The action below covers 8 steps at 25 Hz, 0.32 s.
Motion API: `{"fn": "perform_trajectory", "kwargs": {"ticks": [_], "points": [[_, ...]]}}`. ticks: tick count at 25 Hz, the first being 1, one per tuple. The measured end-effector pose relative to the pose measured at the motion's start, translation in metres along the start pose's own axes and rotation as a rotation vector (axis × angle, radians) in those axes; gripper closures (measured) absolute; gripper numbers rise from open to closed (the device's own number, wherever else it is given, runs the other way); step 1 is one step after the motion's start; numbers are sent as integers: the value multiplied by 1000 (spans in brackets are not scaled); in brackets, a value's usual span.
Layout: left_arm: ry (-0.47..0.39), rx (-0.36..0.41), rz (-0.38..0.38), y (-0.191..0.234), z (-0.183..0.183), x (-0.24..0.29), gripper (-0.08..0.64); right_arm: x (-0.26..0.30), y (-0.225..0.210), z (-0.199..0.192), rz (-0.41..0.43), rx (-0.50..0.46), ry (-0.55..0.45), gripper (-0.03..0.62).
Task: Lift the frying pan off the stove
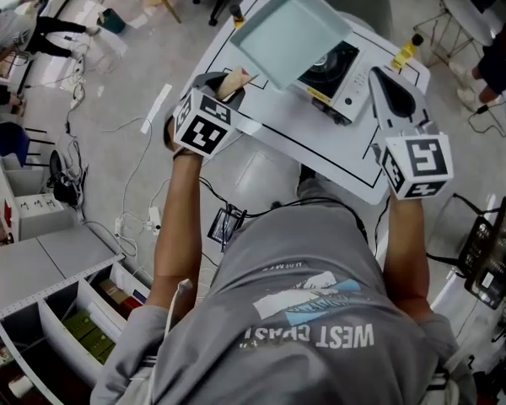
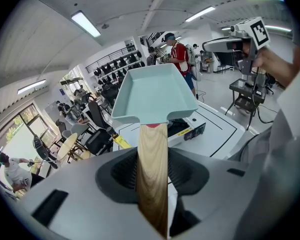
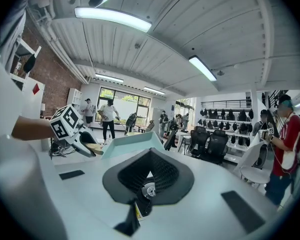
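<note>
A square teal frying pan (image 1: 291,32) with a wooden handle (image 1: 232,83) hangs in the air above a portable stove (image 1: 337,70) on the white table (image 1: 270,129). My left gripper (image 1: 223,87) is shut on that handle. In the left gripper view the handle (image 2: 152,174) runs between the left gripper's (image 2: 152,159) jaws up to the pan (image 2: 155,94), with the stove (image 2: 182,129) below it. My right gripper (image 1: 392,95) hovers just right of the stove, jaws together and holding nothing. The right gripper view shows the pan (image 3: 132,144) and the left gripper (image 3: 85,144) beyond my right gripper (image 3: 149,176).
A yellow-tagged item (image 1: 405,53) lies at the table's far right corner. White shelving (image 1: 51,302) stands at lower left, with cables (image 1: 135,218) on the floor. Office chairs (image 2: 97,134) and people (image 2: 179,56) fill the room behind the table.
</note>
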<state>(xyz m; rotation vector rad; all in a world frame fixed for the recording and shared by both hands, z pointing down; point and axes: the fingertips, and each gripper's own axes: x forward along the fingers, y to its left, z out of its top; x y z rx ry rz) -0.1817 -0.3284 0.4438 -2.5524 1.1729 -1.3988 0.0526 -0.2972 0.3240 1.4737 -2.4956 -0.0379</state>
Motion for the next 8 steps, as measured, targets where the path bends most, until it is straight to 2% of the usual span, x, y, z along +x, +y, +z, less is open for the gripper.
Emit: {"fn": "perform_trajectory", "kwargs": {"ticks": [8], "points": [[26,-18,-28,-1,-10,23,414,4,-3,-5,-11,8,9,584]]}}
